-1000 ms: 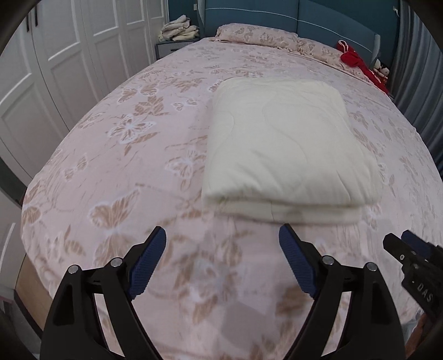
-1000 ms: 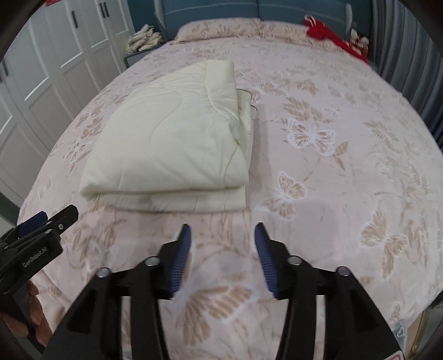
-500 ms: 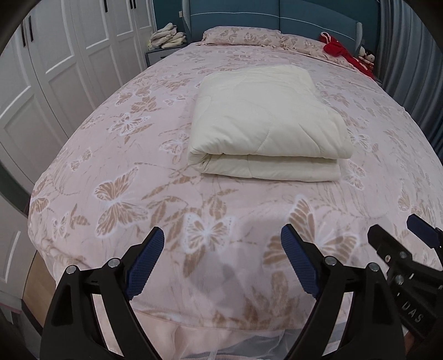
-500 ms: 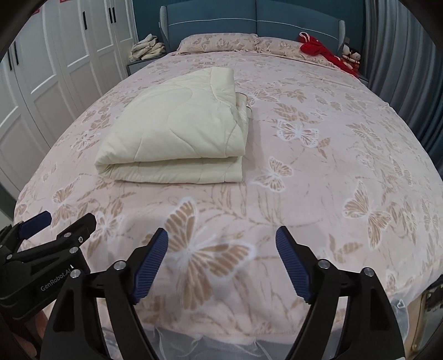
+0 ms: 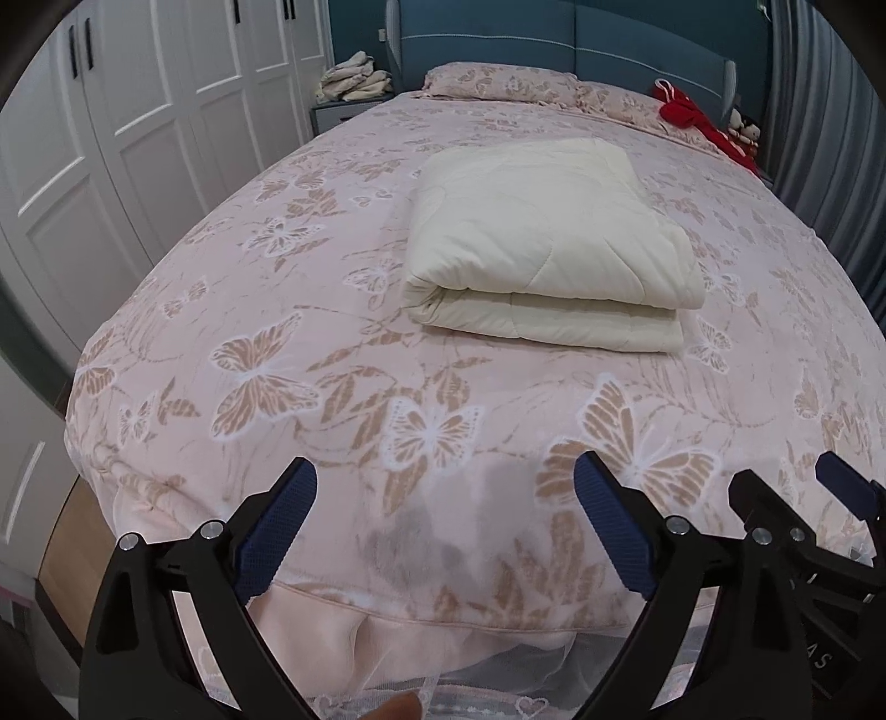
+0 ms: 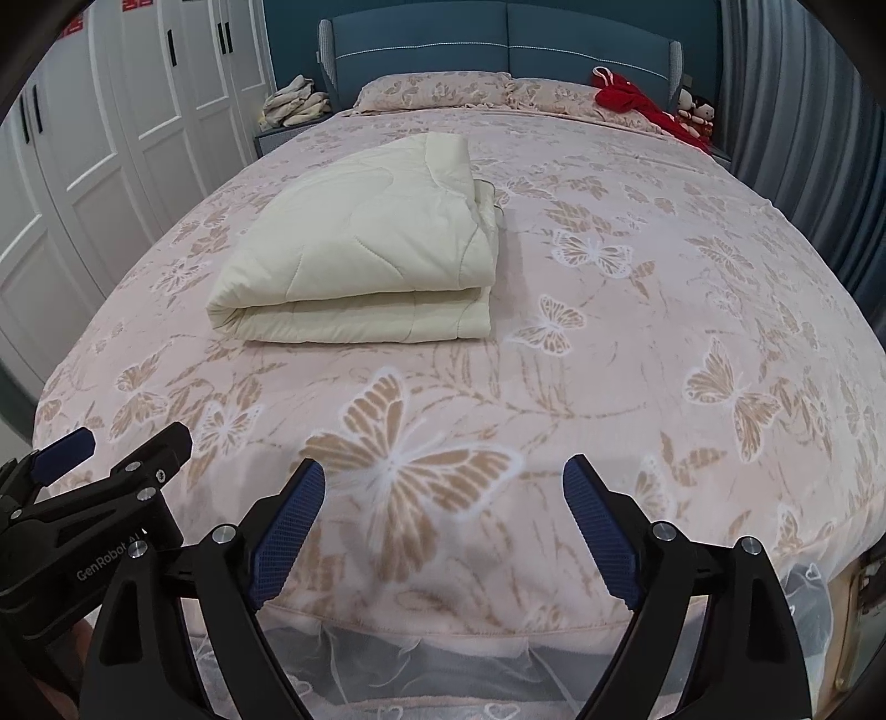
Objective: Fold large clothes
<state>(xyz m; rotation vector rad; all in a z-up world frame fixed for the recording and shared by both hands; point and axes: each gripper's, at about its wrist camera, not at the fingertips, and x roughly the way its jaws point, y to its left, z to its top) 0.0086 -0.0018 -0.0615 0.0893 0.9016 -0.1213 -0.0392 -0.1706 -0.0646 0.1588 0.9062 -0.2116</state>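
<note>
A cream quilted blanket (image 5: 545, 238) lies folded into a thick rectangle on the pink butterfly-print bed (image 5: 288, 354); it also shows in the right wrist view (image 6: 365, 249). My left gripper (image 5: 443, 526) is open and empty, held over the foot edge of the bed, well short of the blanket. My right gripper (image 6: 443, 526) is open and empty too, over the same foot edge. The right gripper's tip shows at the right of the left wrist view (image 5: 797, 509), and the left gripper shows at the left of the right wrist view (image 6: 105, 459).
White wardrobe doors (image 5: 127, 138) run along the left. A blue headboard (image 6: 498, 50) and pillows (image 6: 443, 91) stand at the far end, with red clothing (image 6: 637, 102) at the back right. A nightstand holds a cloth pile (image 6: 293, 102). Grey curtains (image 6: 803, 138) hang on the right.
Both grippers have drawn back from the folded blanket toward the foot of the bed. The right gripper's jaws have opened from narrow to wide. The blanket has not moved.
</note>
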